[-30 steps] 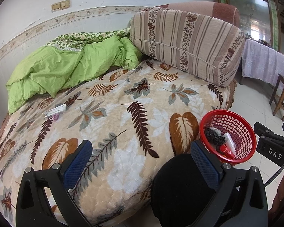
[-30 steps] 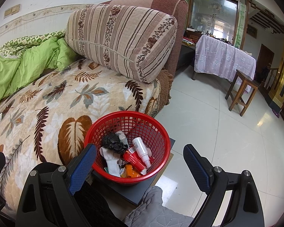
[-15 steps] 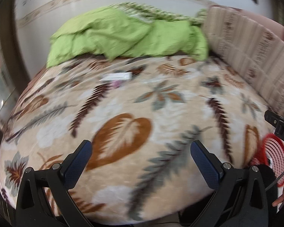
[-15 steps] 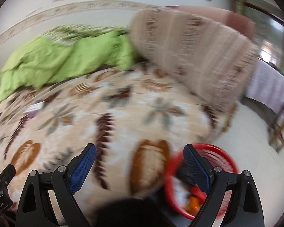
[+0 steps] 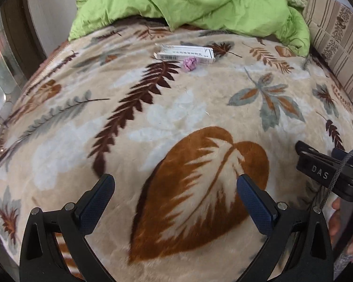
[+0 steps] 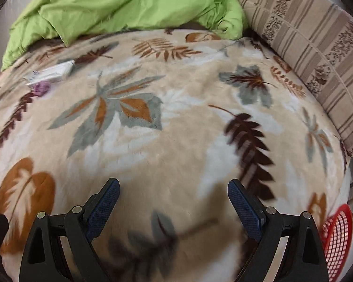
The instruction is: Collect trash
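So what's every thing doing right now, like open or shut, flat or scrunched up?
left gripper: open, empty, over the bed.
right gripper: open, empty, over the bed.
white box: lying flat on the leaf blanket, one end flap open.
purple wad: scrunched up, right beside the box.
green quilt: bunched up at the far edge.
leaf blanket: spread flat.
striped cushion: lying along the bed's side.
red basket: only its edge shows.

A bed fills both views, covered by a beige plush blanket (image 5: 176, 122) printed with brown, rust and grey leaves. A crumpled lime-green duvet (image 6: 120, 4) lies heaped along its far edge. To the right a brown-and-beige striped bolster cushion (image 6: 317, 47) (with floral bands) rests against the bedding. A pale wall (image 5: 51, 16) shows at far left, lit by soft daylight.
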{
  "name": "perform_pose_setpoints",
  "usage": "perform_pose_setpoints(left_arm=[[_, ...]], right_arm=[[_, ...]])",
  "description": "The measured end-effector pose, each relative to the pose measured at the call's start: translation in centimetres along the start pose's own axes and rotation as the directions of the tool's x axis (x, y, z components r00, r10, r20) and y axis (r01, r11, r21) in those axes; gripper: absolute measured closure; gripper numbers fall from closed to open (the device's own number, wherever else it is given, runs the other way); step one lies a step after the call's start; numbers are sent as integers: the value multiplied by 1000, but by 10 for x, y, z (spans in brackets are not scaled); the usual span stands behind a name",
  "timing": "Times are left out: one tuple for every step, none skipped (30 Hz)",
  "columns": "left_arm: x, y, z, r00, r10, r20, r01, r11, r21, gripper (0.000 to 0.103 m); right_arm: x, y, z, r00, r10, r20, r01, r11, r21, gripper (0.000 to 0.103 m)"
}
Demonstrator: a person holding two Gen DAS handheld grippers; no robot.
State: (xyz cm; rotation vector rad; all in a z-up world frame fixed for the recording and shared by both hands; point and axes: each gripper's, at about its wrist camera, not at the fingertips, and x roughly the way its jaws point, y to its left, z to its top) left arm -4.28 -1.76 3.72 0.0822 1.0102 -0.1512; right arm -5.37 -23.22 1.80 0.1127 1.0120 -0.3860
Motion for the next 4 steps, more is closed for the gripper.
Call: perform_pose_setpoints(left_arm=[[6, -1, 2, 1000, -5, -13, 5, 1000, -3, 0], [15, 2, 5, 1000, 3, -29, -3, 1000, -11, 0], [22, 4, 7, 999, 17, -43, -18, 1000, -20, 0], [26, 6, 9, 998, 33, -47, -35, 999, -26, 0]], right_arm=[[3, 0, 4, 1000, 4, 6, -4, 1000, 10, 9], [4, 1, 7, 1000, 1, 18, -2, 1000, 26, 9], [6, 3, 10, 1000, 0, 25, -1, 999, 37, 9], [10, 5, 13, 1000, 3, 23, -4, 999, 42, 7]])
